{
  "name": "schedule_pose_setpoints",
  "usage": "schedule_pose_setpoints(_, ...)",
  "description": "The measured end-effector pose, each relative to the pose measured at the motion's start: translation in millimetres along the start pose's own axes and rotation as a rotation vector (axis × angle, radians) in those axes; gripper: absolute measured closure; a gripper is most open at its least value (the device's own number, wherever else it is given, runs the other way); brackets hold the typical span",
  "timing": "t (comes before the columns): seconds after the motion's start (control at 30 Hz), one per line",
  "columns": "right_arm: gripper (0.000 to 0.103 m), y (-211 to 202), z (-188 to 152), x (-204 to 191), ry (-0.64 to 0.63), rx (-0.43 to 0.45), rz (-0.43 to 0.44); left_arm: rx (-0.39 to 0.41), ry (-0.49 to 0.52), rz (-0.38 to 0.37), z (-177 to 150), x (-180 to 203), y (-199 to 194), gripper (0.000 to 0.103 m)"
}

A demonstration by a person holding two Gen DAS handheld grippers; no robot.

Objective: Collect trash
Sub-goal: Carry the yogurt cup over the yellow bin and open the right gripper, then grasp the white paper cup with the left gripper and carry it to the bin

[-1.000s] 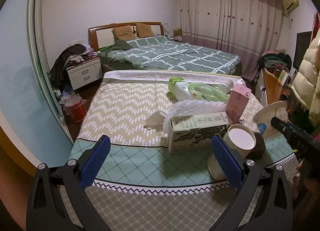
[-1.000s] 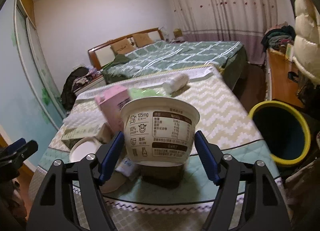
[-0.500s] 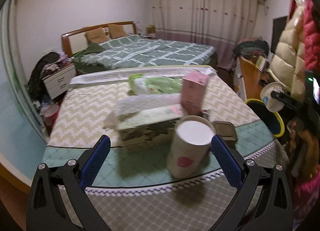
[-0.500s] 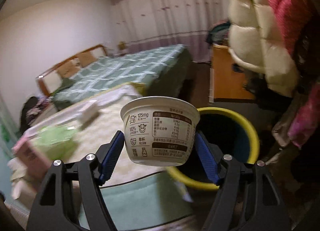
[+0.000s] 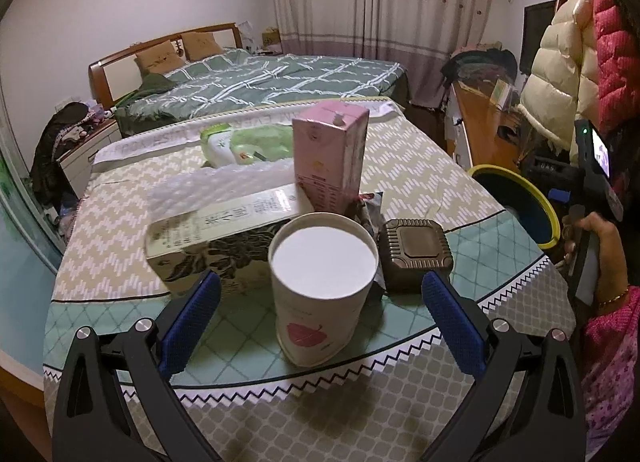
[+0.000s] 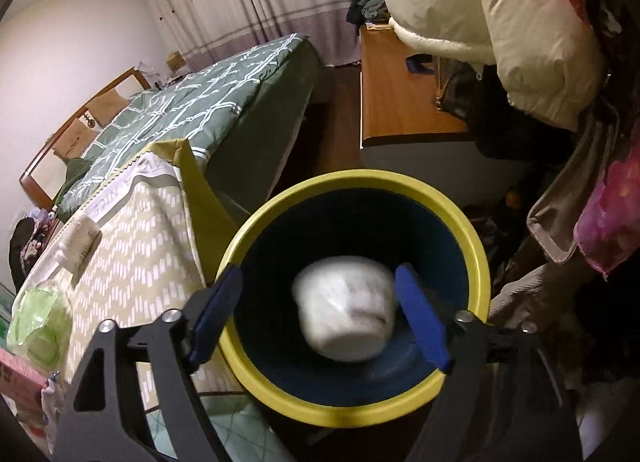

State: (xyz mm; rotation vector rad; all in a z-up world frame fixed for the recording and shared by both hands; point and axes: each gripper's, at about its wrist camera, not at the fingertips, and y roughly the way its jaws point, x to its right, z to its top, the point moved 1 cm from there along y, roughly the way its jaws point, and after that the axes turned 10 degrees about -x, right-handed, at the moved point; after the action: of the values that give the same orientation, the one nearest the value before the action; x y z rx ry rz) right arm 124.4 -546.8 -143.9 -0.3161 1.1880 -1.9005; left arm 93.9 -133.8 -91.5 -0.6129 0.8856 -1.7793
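Note:
My right gripper [image 6: 320, 316] hangs over the yellow-rimmed, dark blue bin [image 6: 356, 178]. Its jaws are opening, and the white yogurt cup [image 6: 346, 314] is blurred and loose between the blue pads, dropping into the bin with neither pad touching it. My left gripper [image 5: 322, 324] is open, low over the table's near edge. A white paper cup [image 5: 323, 262] with a pink leaf print stands upright between its fingers, untouched. Behind the cup lie a tea box [image 5: 216, 230], a pink carton [image 5: 330, 154], bubble wrap [image 5: 224, 186], a green wipes pack [image 5: 248, 142] and a brown square container [image 5: 416, 254].
The bin [image 5: 516, 198] stands on the floor off the table's right corner, where a person's hand [image 5: 604, 238] holds the right tool. A white bottle [image 6: 78, 240] lies on the tablecloth. A wooden desk [image 6: 400, 102], hanging coats [image 6: 500, 22] and a bed [image 5: 280, 78] surround the table.
My right gripper swung from the table to above the bin and let the yogurt cup go. My left gripper moved right and down, closing in on the paper cup.

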Motion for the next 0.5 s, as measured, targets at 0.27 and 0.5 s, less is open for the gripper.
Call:
schedule_pose_setpoints(0.27,0.026,-7.6,-1.6,-5.4,-0.034,0.039,-0.053,-0.006,-0.002,-0.04,3.0,-0.7,10.2,0.005)
schedule_pose_setpoints(0.5,0.026,-4.0,-0.8,-13.0,-0.058,0.045,-0.068,-0.015,-0.01,-0.072,6.3,-7.0,16.2,0.024)
